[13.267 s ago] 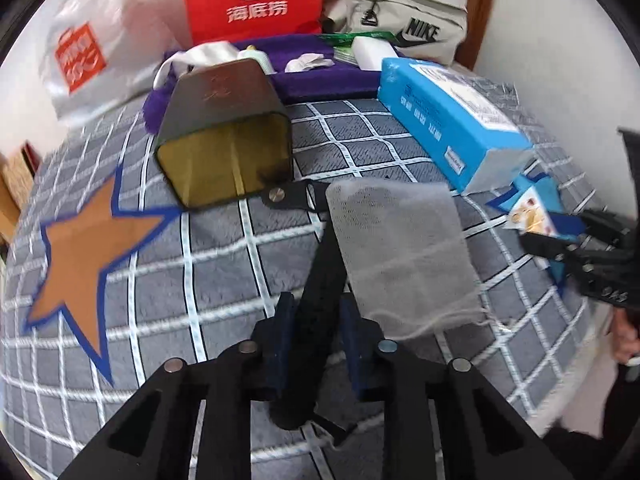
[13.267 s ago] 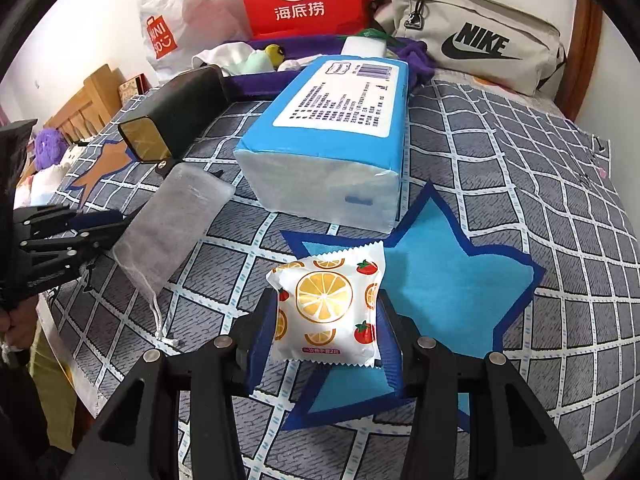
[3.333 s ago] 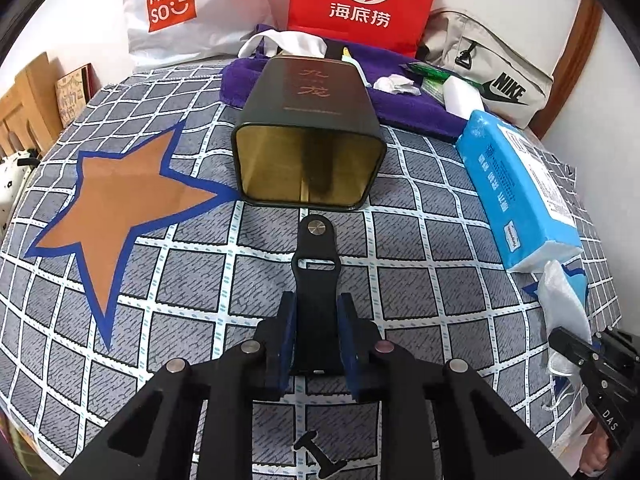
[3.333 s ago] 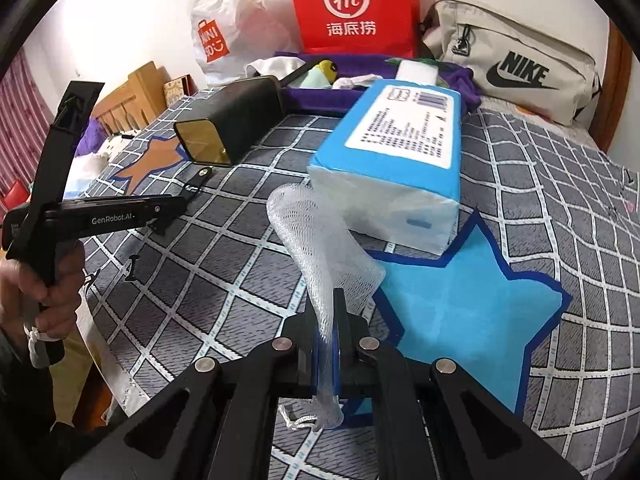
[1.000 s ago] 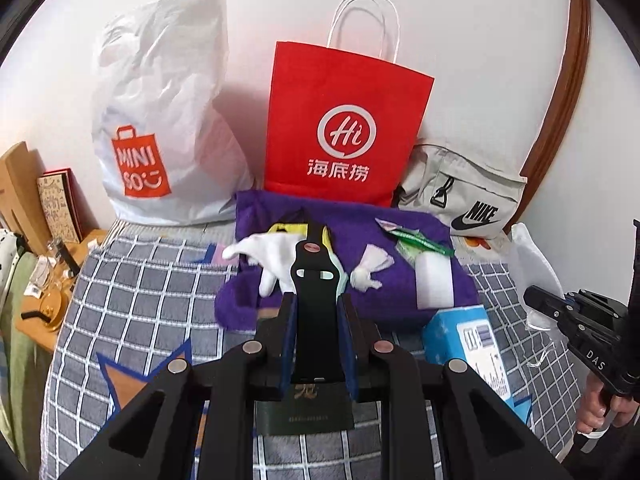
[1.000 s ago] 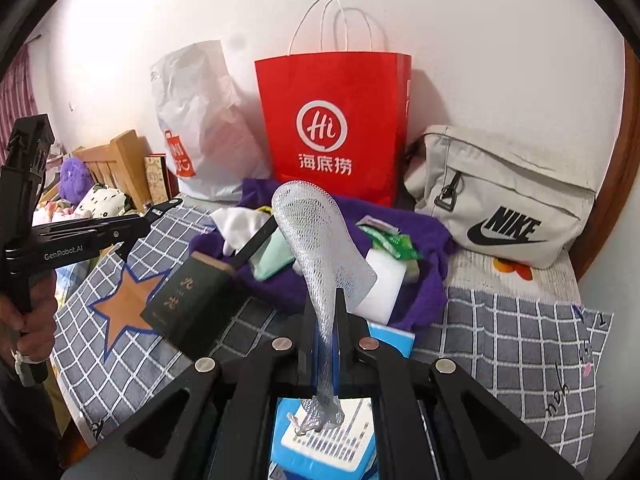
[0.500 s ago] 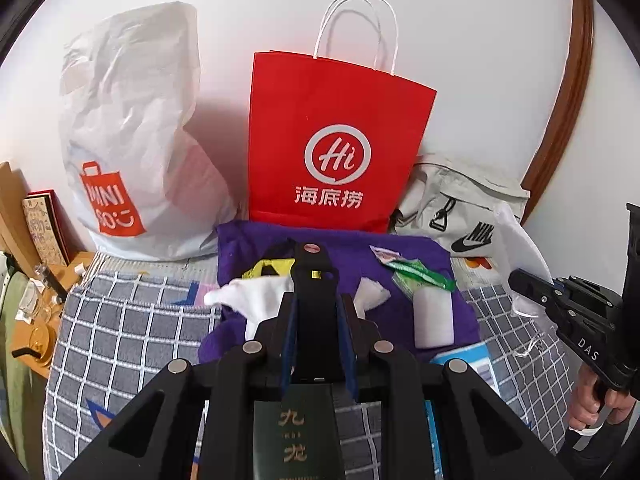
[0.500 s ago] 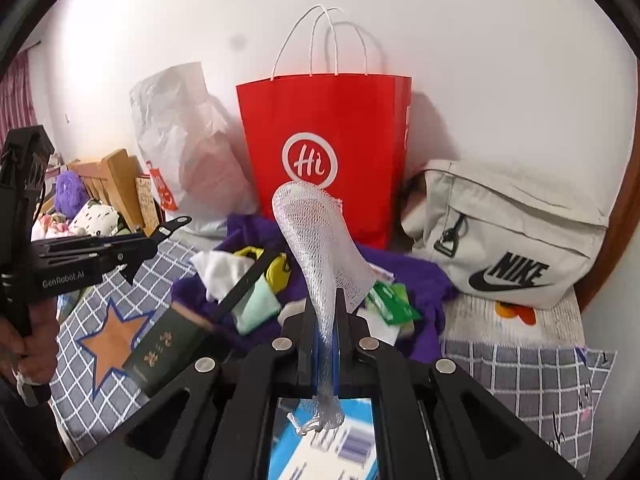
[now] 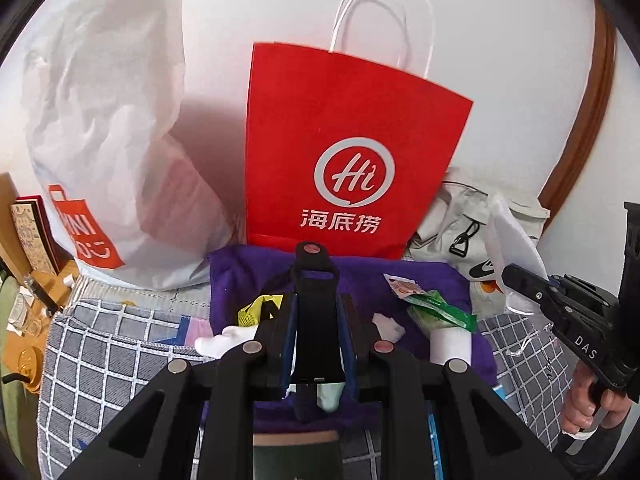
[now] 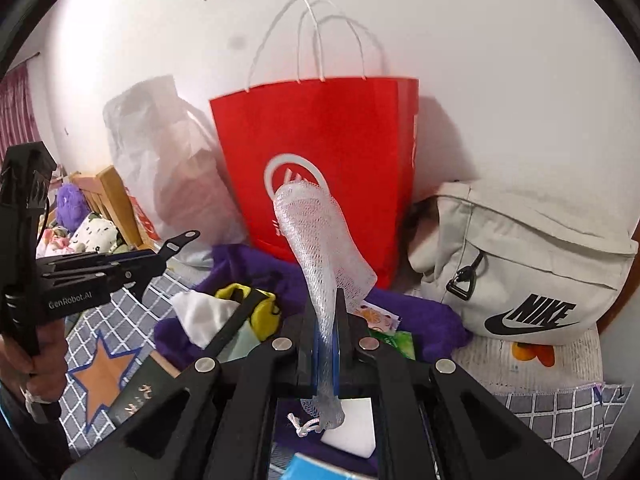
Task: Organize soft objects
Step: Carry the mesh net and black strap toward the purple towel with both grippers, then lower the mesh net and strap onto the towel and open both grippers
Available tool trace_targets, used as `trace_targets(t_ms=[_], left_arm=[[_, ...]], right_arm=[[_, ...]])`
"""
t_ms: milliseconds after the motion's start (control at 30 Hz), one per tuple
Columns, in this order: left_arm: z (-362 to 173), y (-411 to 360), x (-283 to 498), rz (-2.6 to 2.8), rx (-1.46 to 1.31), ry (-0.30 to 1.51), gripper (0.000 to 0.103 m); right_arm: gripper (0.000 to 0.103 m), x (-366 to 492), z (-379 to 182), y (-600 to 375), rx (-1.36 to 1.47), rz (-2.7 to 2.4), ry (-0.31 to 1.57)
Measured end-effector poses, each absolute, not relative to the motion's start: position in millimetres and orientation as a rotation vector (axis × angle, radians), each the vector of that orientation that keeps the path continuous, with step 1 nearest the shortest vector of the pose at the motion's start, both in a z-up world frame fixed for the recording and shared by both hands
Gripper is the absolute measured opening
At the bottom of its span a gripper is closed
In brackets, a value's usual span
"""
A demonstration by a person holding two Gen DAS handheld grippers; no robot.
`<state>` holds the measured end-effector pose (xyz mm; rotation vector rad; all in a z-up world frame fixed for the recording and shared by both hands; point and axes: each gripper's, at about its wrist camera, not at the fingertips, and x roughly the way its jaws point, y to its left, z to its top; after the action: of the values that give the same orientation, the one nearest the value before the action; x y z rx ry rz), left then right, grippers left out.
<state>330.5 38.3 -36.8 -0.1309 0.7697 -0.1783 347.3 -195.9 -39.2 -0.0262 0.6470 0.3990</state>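
White mesh pouch (image 10: 320,248) upright lengthwise in right claw (image 10: 325,344)

Right gripper (image 10: 325,344) clamped on white mesh pouch (image 10: 320,240); pouch rises upright between fingers, drawstring tail hangs below. Behind: red paper bag (image 10: 320,152) against wall, white plastic bag (image 10: 168,168) to its left, beige Nike bag (image 10: 528,272) at right. Purple cloth (image 10: 424,320) below with yellow toy (image 10: 264,312), white cloth (image 10: 200,312). Left gripper (image 10: 176,246) at left edge, pinching black strap. Checked bed cover (image 10: 560,420) under all.
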Motion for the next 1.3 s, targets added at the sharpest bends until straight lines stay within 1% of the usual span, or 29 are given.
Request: trace_targets(t_ms=[300,567,867,933,1000,1033,1067,1100,1133,1167,1267,1300], left_arm=[[-66.9,41.4,359.7,-0.172,-0.165,0.819,0.02],[-87.8,41.5,373.4,-0.175,-0.174,0.875,0.02],[-105.6,35.1,382.0,-0.194,-0.181,0.925,0.02],[-107.5,34.6,383.7,-0.198,-0.183,0.933,0.02],[-109.4,34.1,385.0,-0.197,-0.184,0.94,0.02],[-110.4,33.6,386.0,-0.2,-0.183,0.942,0.02],[-111.4,33.1,386.6,-0.202,-0.182,0.946,0.02],[-112.2,32.9,387.2,-0.204,-0.183,0.948,0.02],[-113.3,32.6,387.7,-0.207,-0.184,0.952,0.02],[-114.2,31.8,388.4,-0.21,-0.185,0.955,0.02],[-117.7,29.0,390.1,-0.221,-0.185,0.965,0.02],[-118.4,28.4,390.0,-0.221,-0.185,0.964,0.02]], right_arm=[[0.005,374.9,-69.7,-208.5,-0.016,0.375,0.743],[0.007,398.3,-105.6,-210.1,0.004,0.364,0.869],[0.008,406.2,-126.7,-208.4,0.03,0.384,0.953],[0.01,407.6,-129.6,-206.7,0.033,0.388,0.969],[0.015,408.4,-130.9,-204.6,0.034,0.39,0.972],[0.024,408.0,-131.3,-203.9,0.035,0.391,0.977],[0.035,408.3,-132.2,-202.9,0.034,0.391,0.981],[0.041,408.2,-132.8,-202.0,0.033,0.389,0.984],[0.052,408.0,-133.4,-201.7,0.029,0.382,0.983],[0.058,407.9,-132.8,-201.6,0.026,0.378,0.979],[0.064,408.1,-130.7,-200.9,0.031,0.383,0.977],[0.064,407.9,-129.6,-201.2,0.036,0.386,0.975]])
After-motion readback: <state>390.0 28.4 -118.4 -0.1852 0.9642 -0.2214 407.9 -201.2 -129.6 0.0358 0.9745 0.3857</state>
